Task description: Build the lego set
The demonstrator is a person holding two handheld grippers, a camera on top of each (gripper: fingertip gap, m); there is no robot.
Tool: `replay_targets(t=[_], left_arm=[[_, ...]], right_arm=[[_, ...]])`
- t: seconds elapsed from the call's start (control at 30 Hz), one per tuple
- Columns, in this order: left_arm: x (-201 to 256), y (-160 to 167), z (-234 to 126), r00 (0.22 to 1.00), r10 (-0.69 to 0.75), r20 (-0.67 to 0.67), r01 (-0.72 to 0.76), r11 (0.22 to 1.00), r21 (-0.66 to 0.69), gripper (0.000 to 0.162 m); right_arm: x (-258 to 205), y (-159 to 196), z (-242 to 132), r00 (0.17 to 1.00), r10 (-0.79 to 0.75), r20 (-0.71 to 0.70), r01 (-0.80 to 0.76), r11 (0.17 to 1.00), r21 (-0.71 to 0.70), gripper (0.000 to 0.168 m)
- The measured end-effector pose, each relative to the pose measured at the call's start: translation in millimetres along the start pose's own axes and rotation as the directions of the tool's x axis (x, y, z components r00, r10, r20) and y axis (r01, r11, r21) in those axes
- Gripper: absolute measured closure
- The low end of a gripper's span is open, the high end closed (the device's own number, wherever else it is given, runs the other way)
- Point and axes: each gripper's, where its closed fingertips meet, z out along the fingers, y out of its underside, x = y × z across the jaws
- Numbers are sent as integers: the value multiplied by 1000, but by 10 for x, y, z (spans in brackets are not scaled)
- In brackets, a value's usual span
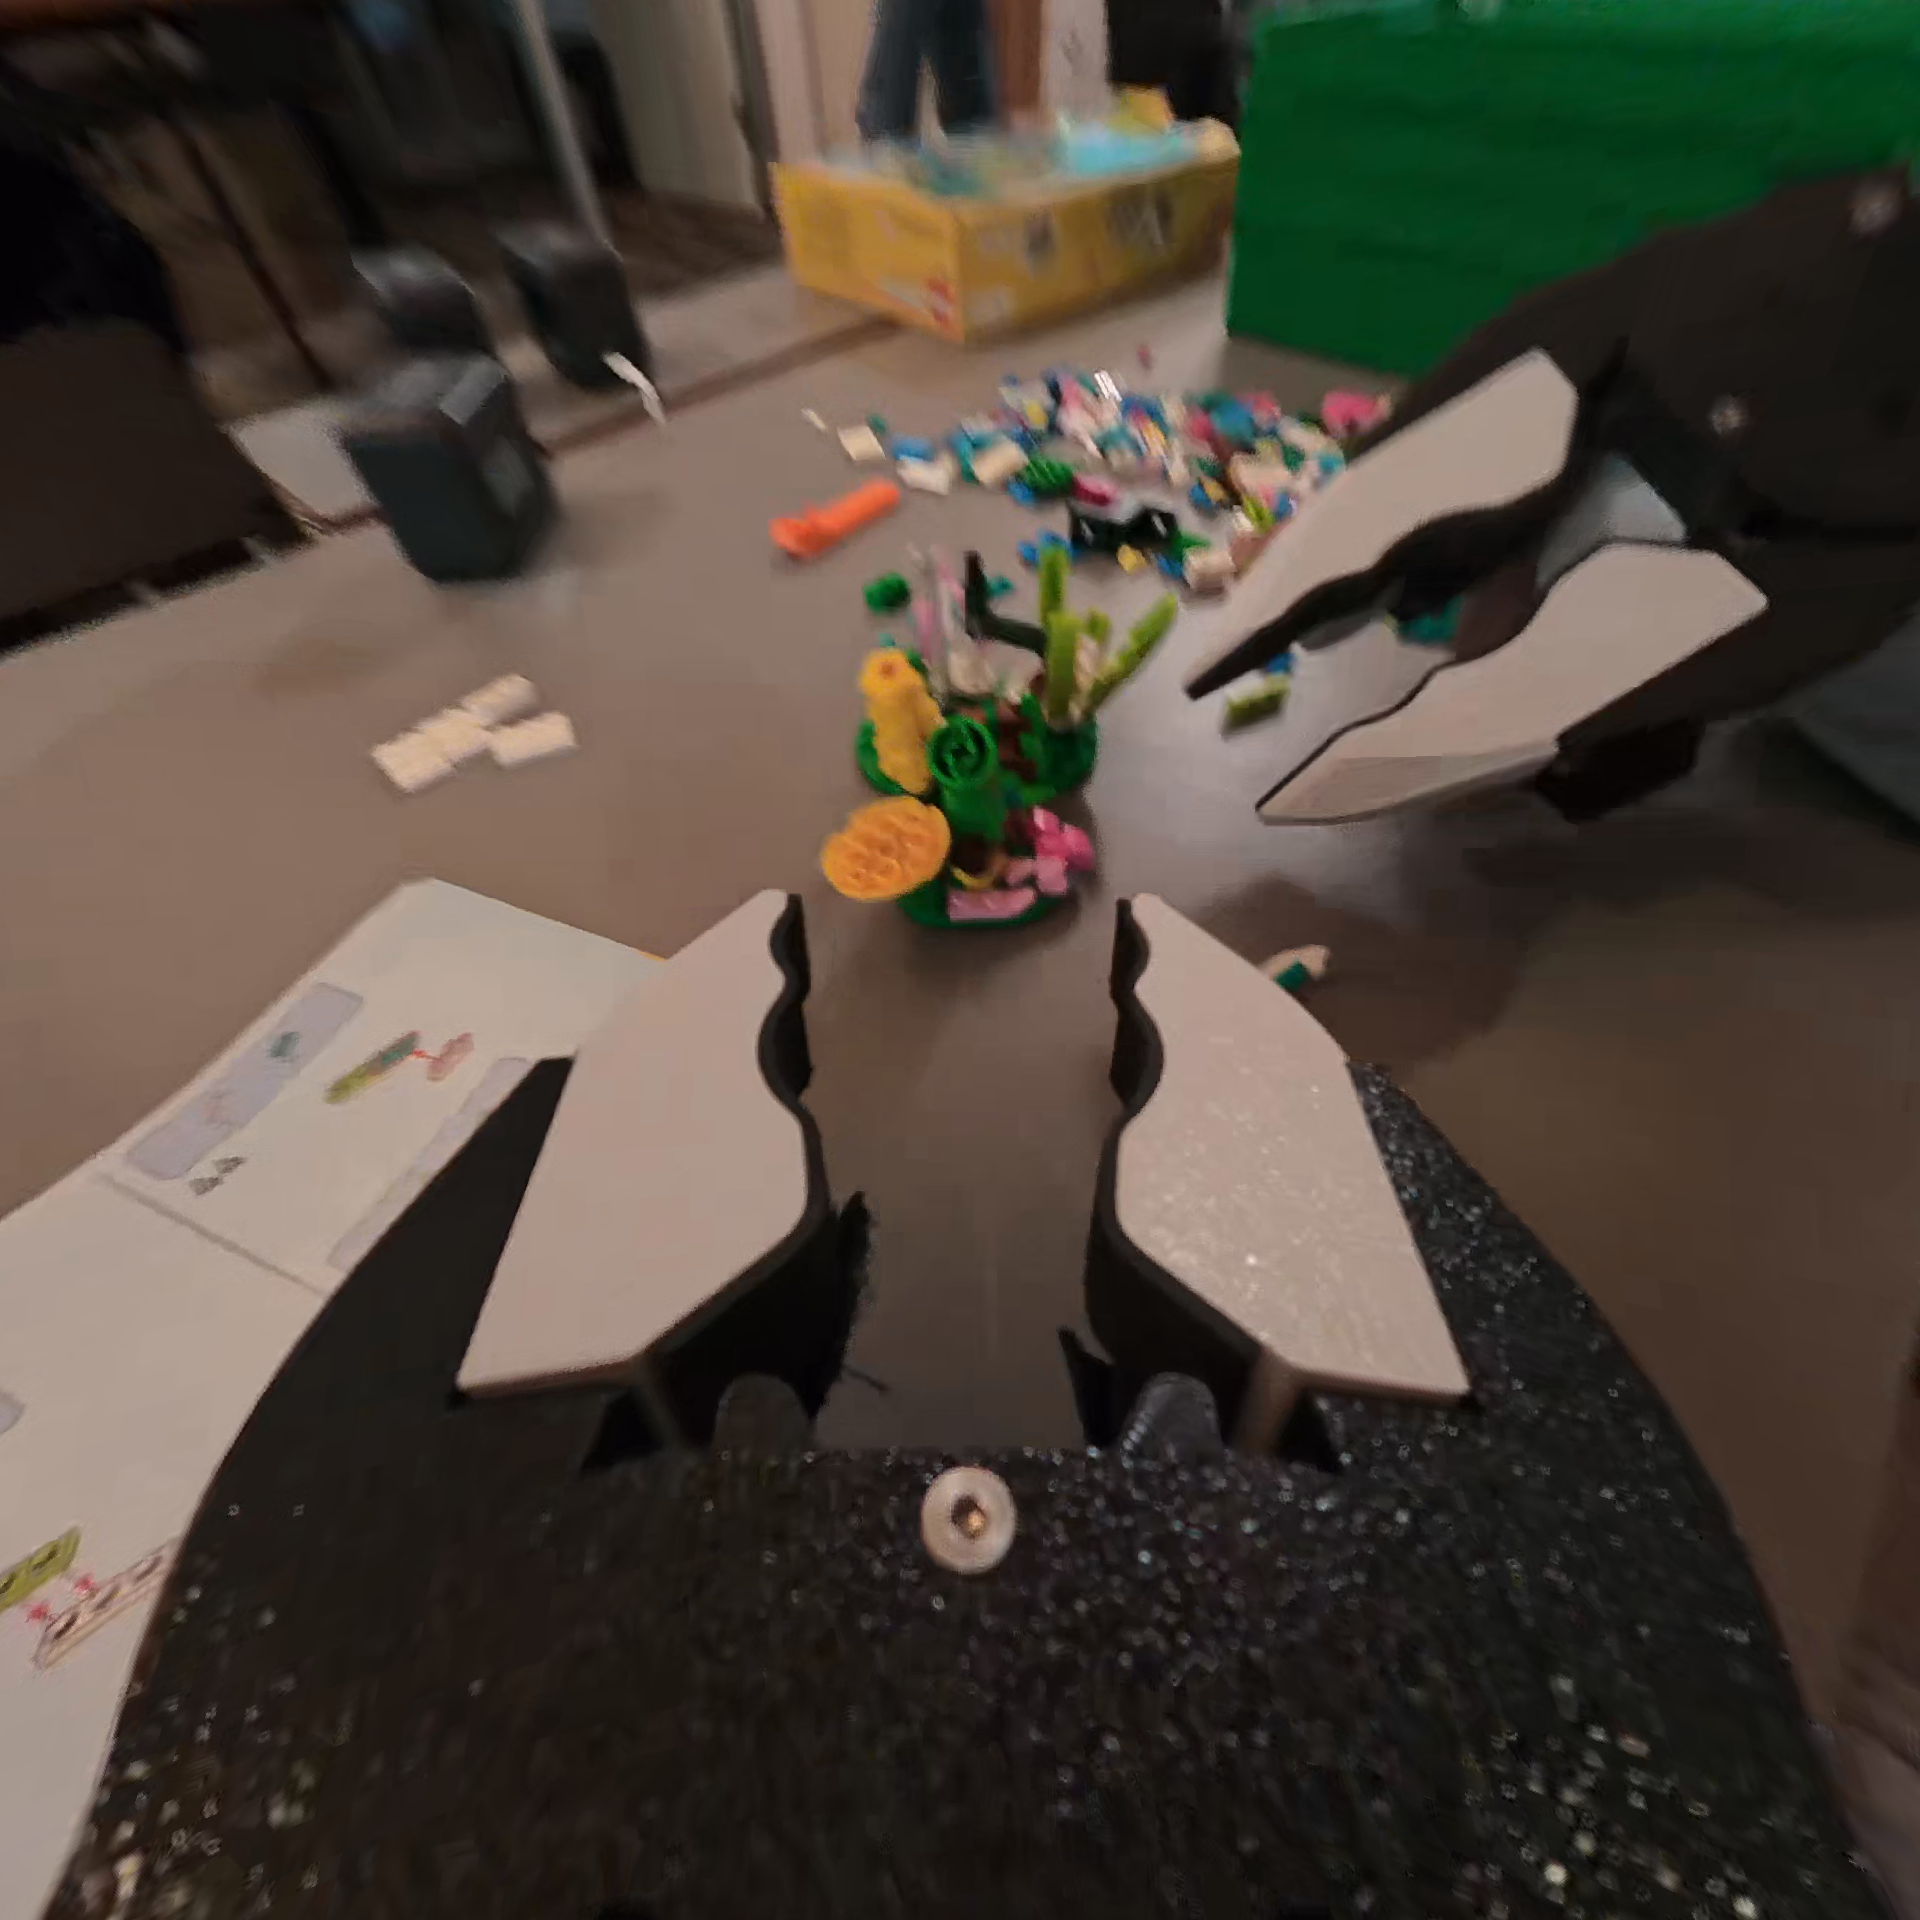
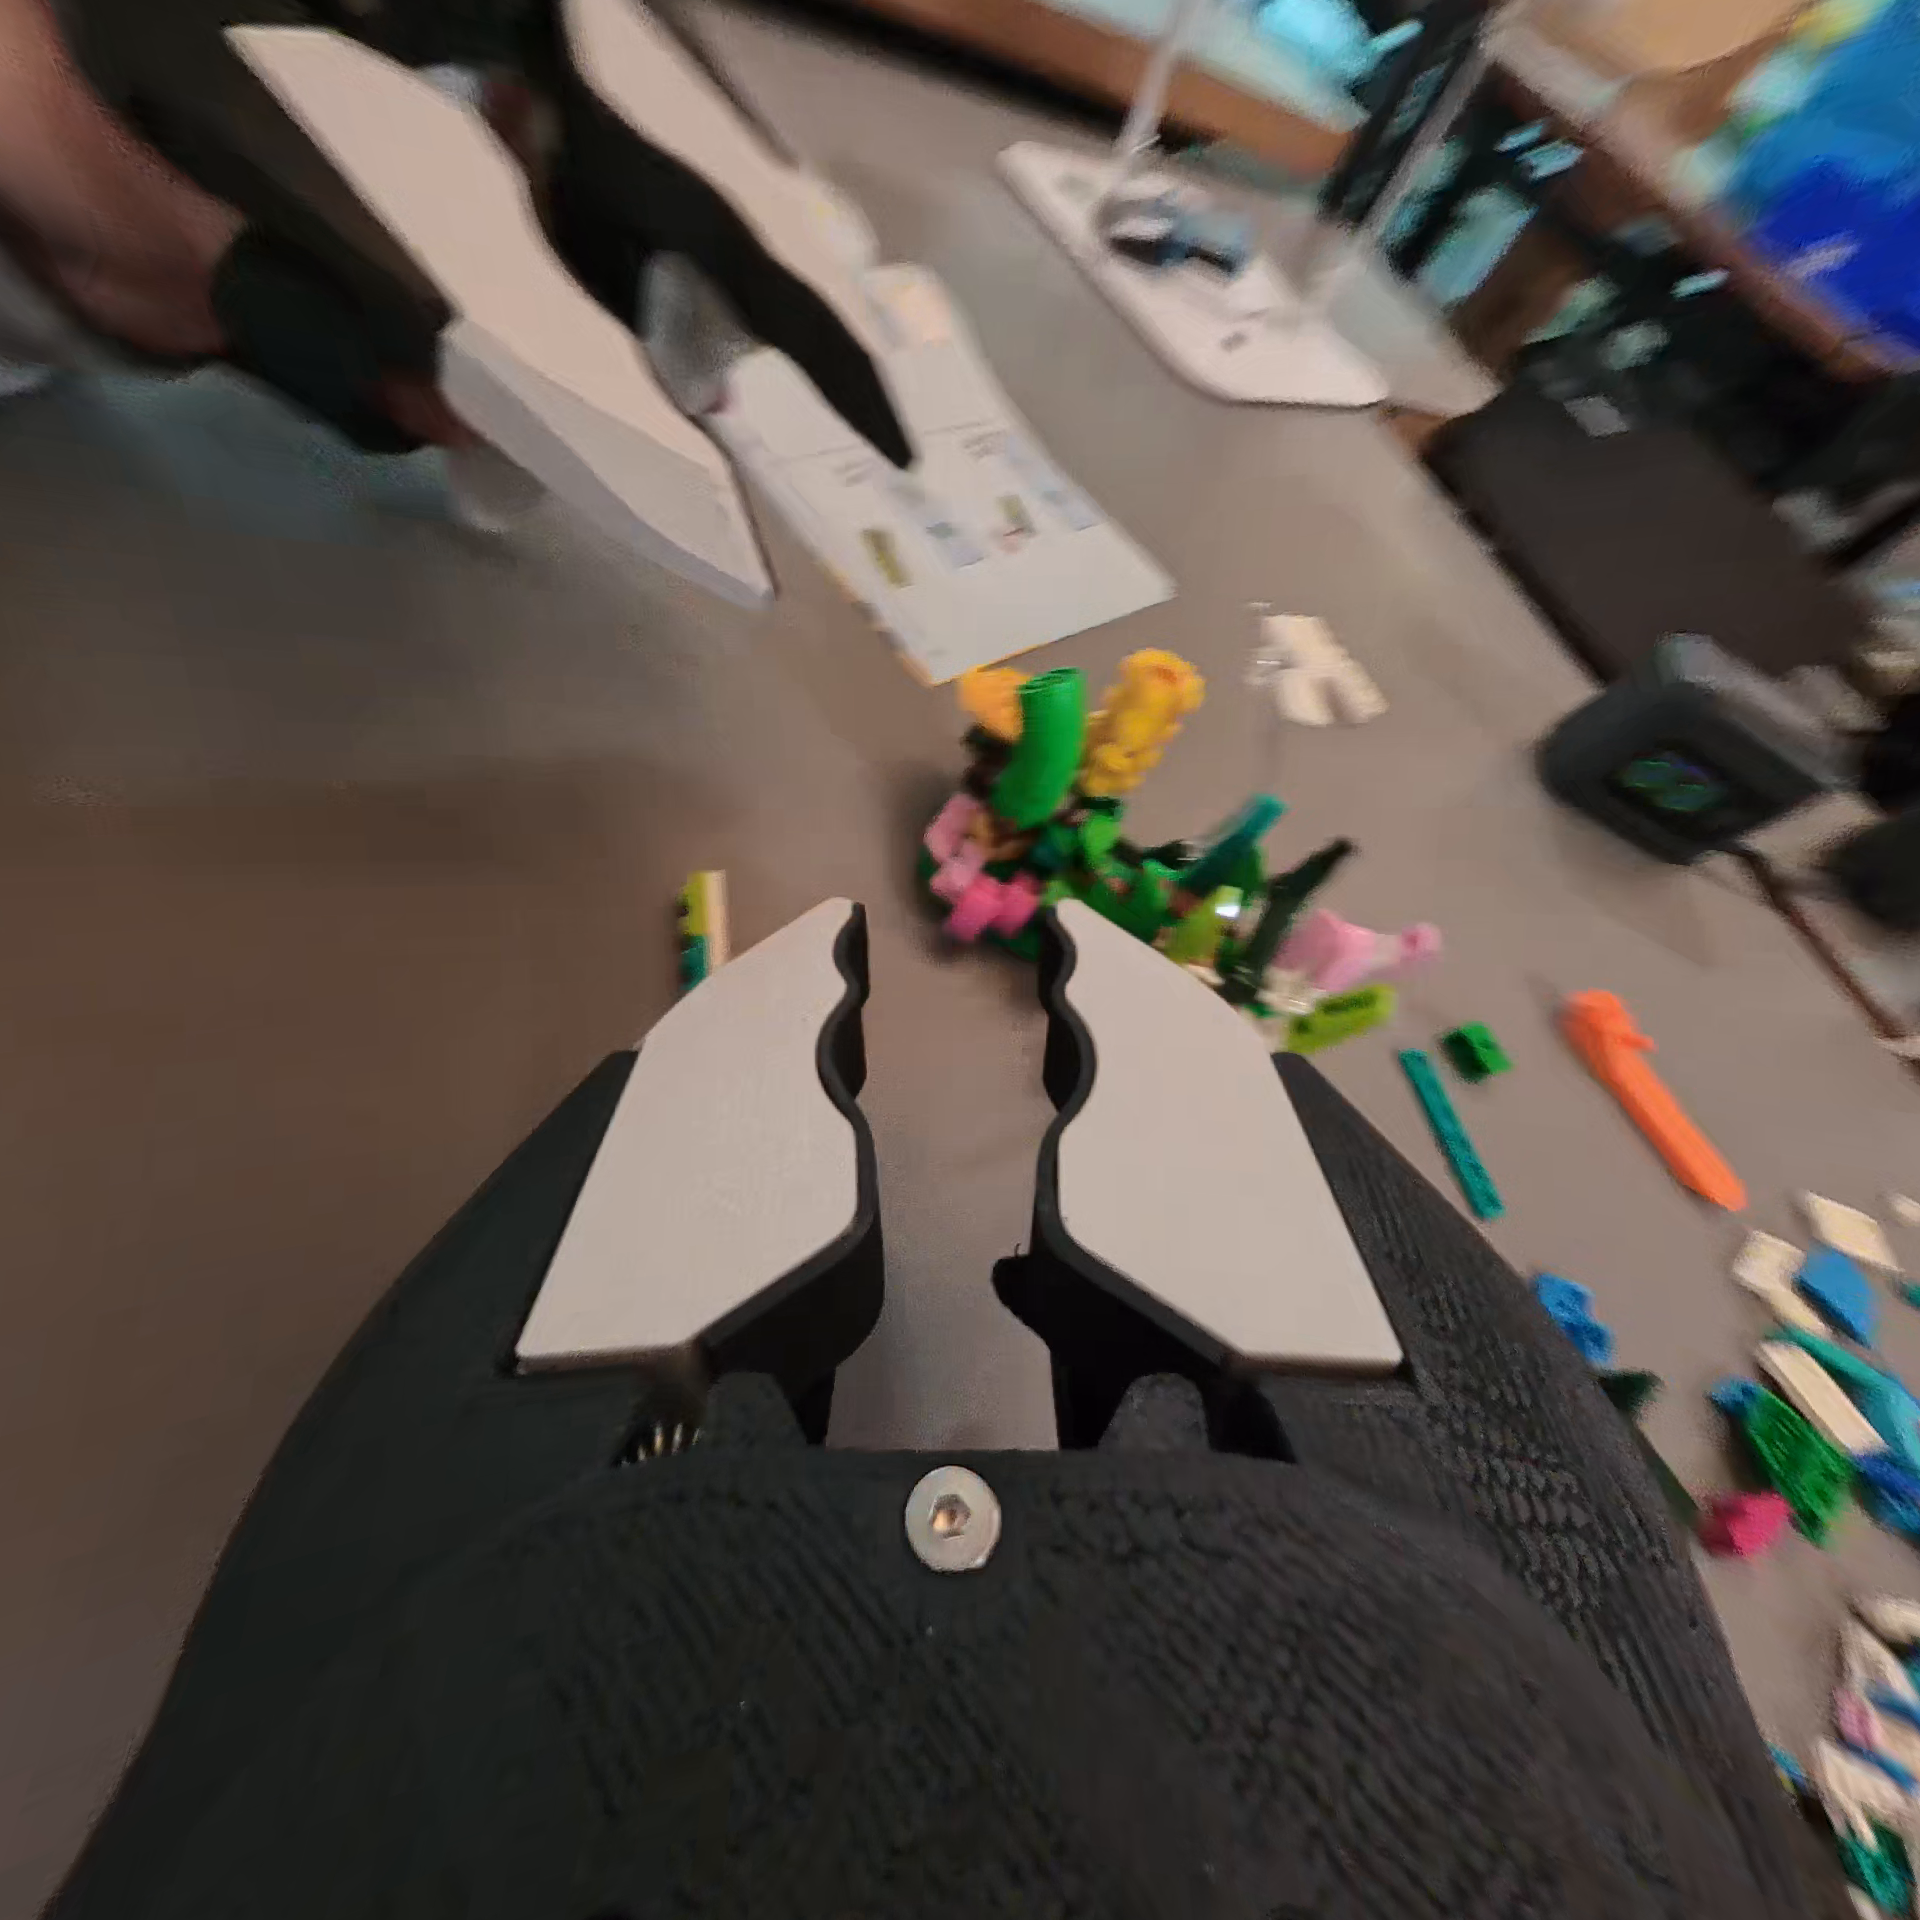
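A part-built lego model (image 1: 966, 779) of green, yellow and pink plants stands on the grey table; it also shows in the right wrist view (image 2: 1070, 821). My left gripper (image 1: 956, 920) is open and empty, just short of the model. My right gripper (image 2: 951, 925) is open and empty, close to the model's pink side. In the left wrist view the right gripper (image 1: 1236, 743) hovers to the model's right. In the right wrist view the left gripper (image 2: 831, 530) hangs over the instruction booklet (image 2: 987, 540). A pile of loose bricks (image 1: 1143, 457) lies behind the model.
An orange brick separator (image 1: 831, 516) lies left of the pile. A yellow lego box (image 1: 997, 239) and a green bag (image 1: 1558, 177) stand at the back. Black camera cubes (image 1: 452, 478) sit at the left. A small white-green piece (image 2: 701, 930) lies near my right gripper.
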Motion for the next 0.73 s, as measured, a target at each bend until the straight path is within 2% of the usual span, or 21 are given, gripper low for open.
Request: replay_targets(t=[0.03,0.1,0.13,0.27,0.37,0.43,0.53,0.73], left_arm=[[-49,-63,-39,999,0,47,-3,998,65,106],[-130,-159,-125,991,16,136,-39,985,171,110],[-170,-185,-161,984,25,177,-61,978,200,111],[-208,-289,-283,973,26,230,-97,949,301,110],[-174,-324,-307,977,28,209,-99,937,336,111],[-136,-307,-282,983,28,183,-86,943,320,111],[-142,-287,-263,973,49,227,-116,949,292,114],[-73,-258,-213,957,136,258,-201,949,245,113]], right_arm=[[110,-2,-29,995,15,-95,-12,1000,27,139],[381,67,-108,946,37,-323,-31,999,23,140],[449,100,-139,921,38,-388,-36,999,12,140],[617,27,-314,822,40,-567,7,997,80,144],[768,-43,-567,706,34,-708,76,989,124,153],[802,-103,-687,668,44,-743,103,983,151,157],[825,-12,-643,664,29,-747,68,993,100,160],[879,174,-531,710,126,-693,-92,992,85,160]])
